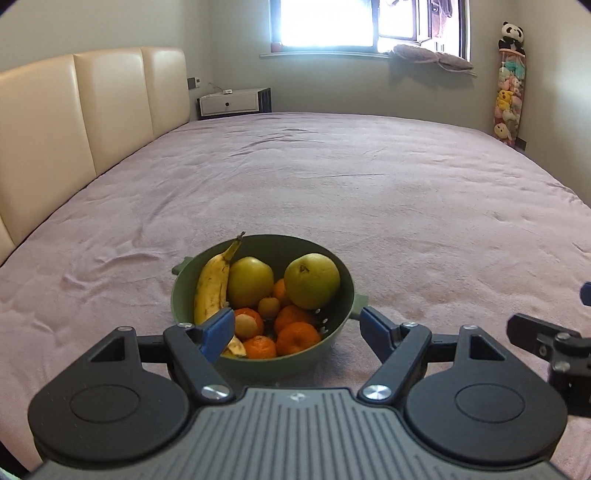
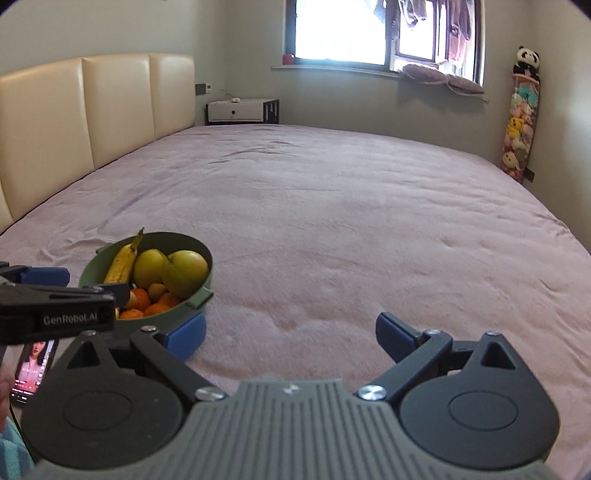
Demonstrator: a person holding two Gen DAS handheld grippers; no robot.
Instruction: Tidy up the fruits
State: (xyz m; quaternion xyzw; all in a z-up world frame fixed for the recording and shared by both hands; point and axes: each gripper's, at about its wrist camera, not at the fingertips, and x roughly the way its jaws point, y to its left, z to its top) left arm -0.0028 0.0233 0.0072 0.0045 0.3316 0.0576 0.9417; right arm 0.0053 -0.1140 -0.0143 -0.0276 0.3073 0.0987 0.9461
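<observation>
The left claw (image 1: 299, 328) hangs spread wide over the near rim of a green colander bowl (image 1: 332, 339), its blue pads (image 1: 218, 330) parted to either side of the rim and gripping nothing. The right claw (image 2: 291, 334) is likewise spread and empty, poised above bare pink bedspread (image 2: 351, 221) just to the right of the bowl, its left pad close beside the bowl's side handle.

The bowl sits on the near part of the bed, a matte olive vessel with drain holes in its wall and small tab handles. Inside it, one spotted yellow banana (image 1: 210, 288) leans against the left wall, stem up. Two large yellow-green apples (image 1: 312, 280) rest at the back, side by side. About five small mandarins (image 1: 297, 338) fill the front and bottom, one partly peeled, with one small tan fruit (image 1: 269, 306) among them.

Only the right wrist view takes in a lit phone (image 2: 31, 365) lying at the lower left edge, below the left tool's black arm, which is marked "GenRobot.AI". The left wrist view alone looks down on the mandarins and drain holes.

Farther off, a cream padded headboard (image 1: 92, 110) lines the left, a white nightstand (image 1: 229, 103) stands in the corner, and a bright window (image 1: 332, 22) tops the far wall. A column of plush toys (image 1: 509, 99) capped by a panda hangs at right.
</observation>
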